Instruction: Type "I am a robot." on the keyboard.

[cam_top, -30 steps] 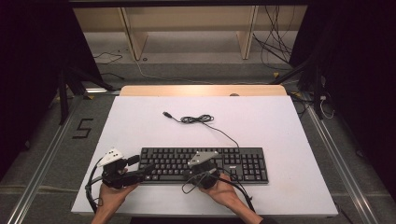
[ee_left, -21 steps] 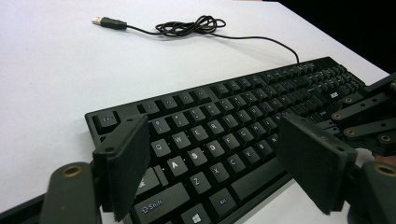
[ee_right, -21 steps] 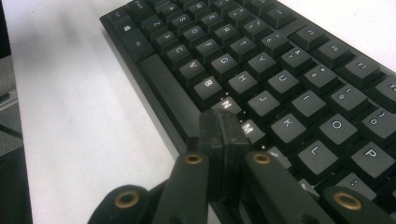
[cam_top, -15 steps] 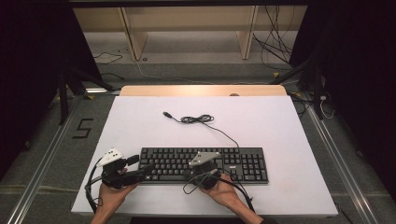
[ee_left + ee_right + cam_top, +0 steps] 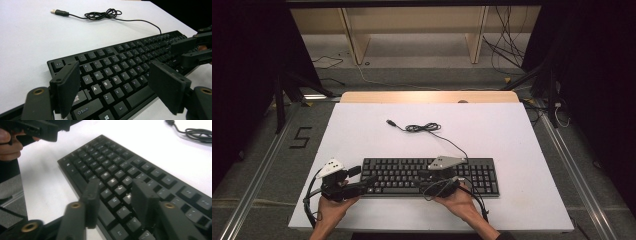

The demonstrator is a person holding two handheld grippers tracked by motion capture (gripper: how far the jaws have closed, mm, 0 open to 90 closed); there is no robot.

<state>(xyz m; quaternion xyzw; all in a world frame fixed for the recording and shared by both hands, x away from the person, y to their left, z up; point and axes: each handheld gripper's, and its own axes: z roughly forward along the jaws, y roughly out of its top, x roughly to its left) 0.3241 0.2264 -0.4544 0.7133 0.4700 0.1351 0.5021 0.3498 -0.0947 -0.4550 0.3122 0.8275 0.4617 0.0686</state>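
Note:
A black keyboard (image 5: 412,175) lies along the front of the white table (image 5: 512,135). Its thin cable (image 5: 424,128) is coiled behind it and ends in a USB plug (image 5: 389,122). My left gripper (image 5: 366,184) sits at the keyboard's left end with its jaws wide open. In the left gripper view, this left gripper (image 5: 112,67) has the keys (image 5: 110,80) showing between its jaws, untouched. My right gripper (image 5: 423,176) hovers over the middle keys and points left. The right gripper (image 5: 116,183) has just been opening its jaws, and nothing is between them.
The coiled cable (image 5: 102,13) lies on bare table behind the keyboard. A wooden strip (image 5: 427,96) edges the table's far side, with shelving legs and floor cables beyond. The other gripper (image 5: 37,127) and a hand (image 5: 10,142) are at the keyboard's far end.
The right gripper has shifted a little to the right and away from the front edge over the keyboard. The left gripper has stayed put.

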